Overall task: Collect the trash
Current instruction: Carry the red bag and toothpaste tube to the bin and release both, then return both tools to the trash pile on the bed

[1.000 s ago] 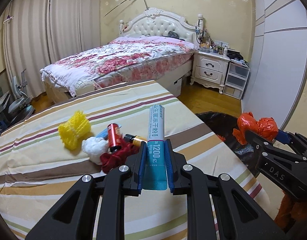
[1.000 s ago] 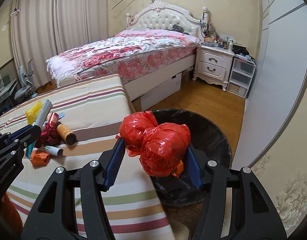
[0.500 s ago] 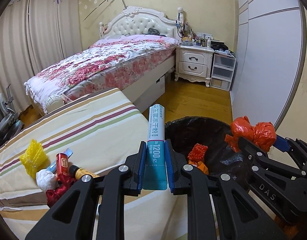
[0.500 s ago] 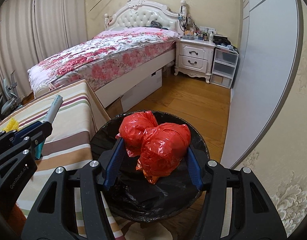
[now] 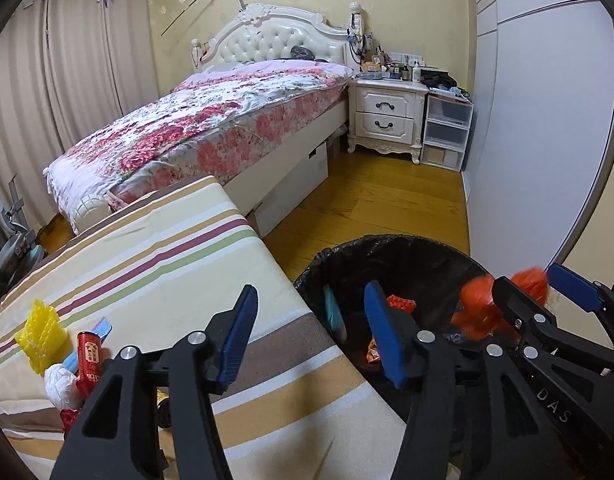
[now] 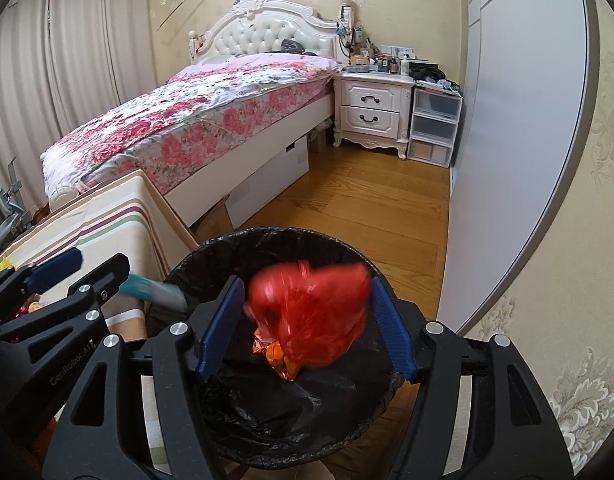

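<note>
My left gripper [image 5: 309, 330] is open and empty at the table's right edge beside the black-lined trash bin [image 5: 447, 246]. The teal tube [image 5: 334, 314] is falling at the bin's left inner wall; it also shows blurred in the right wrist view [image 6: 155, 290]. My right gripper [image 6: 305, 320] is open above the bin [image 6: 347, 252]. The red plastic bag [image 6: 311, 314], blurred, drops between its fingers into the bin. It shows in the left wrist view [image 5: 481, 312] too. Trash lies on the striped table [image 5: 167, 248]: yellow foam net [image 5: 41, 334], red tube [image 5: 89, 354], white wad [image 5: 61, 386].
A bed with a floral cover [image 5: 211, 120] stands behind the table. A white nightstand [image 5: 387, 118] and plastic drawers [image 5: 445, 132] stand at the back. A white wardrobe wall [image 5: 539, 120] runs along the right. Wood floor [image 5: 371, 204] lies between bed and bin.
Both grippers opened. The teal tube left my left gripper and falls into the bin. The red bag left my right gripper and drops into the bin.
</note>
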### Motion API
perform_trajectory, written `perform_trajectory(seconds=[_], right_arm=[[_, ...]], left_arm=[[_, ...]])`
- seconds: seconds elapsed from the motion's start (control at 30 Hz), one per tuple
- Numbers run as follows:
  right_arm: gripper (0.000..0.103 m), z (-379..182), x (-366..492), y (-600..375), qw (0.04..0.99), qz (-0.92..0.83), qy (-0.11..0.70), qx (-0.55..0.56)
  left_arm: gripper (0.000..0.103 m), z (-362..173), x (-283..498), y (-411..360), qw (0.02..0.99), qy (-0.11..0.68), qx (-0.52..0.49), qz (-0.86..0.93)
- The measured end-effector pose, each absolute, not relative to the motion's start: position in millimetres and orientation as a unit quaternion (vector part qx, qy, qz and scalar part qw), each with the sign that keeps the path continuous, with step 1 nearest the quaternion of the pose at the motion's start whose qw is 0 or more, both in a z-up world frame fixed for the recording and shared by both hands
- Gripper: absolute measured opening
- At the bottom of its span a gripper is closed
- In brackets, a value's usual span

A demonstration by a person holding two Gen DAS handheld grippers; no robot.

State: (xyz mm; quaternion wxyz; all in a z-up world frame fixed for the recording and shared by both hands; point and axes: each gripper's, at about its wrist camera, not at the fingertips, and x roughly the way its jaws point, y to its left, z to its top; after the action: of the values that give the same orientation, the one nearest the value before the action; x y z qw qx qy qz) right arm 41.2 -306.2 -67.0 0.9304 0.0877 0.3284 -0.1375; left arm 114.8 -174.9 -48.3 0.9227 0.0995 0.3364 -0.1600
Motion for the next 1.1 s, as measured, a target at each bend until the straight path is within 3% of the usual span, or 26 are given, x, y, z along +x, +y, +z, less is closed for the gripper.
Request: perform_trajectory(seconds=[0.27, 0.67, 1.1], right_arm=[[0.066, -67, 36, -315, 0.928, -0.152, 0.327, 0.095], [0.067, -62, 25, -290, 0.932, -0.12, 0.329, 0.093], [0.067, -55, 31, -210, 0.937, -0.036, 0.342, 0.061]], left_arm=[[0.072, -46, 114, -168, 0.926, 0.336, 0.096, -0.141], [0.074, -34, 97, -128, 0.936, 0.324, 0.093, -0.102], [0.074, -34, 77, -22, 0.94, 0.338, 0.052, -0.016]])
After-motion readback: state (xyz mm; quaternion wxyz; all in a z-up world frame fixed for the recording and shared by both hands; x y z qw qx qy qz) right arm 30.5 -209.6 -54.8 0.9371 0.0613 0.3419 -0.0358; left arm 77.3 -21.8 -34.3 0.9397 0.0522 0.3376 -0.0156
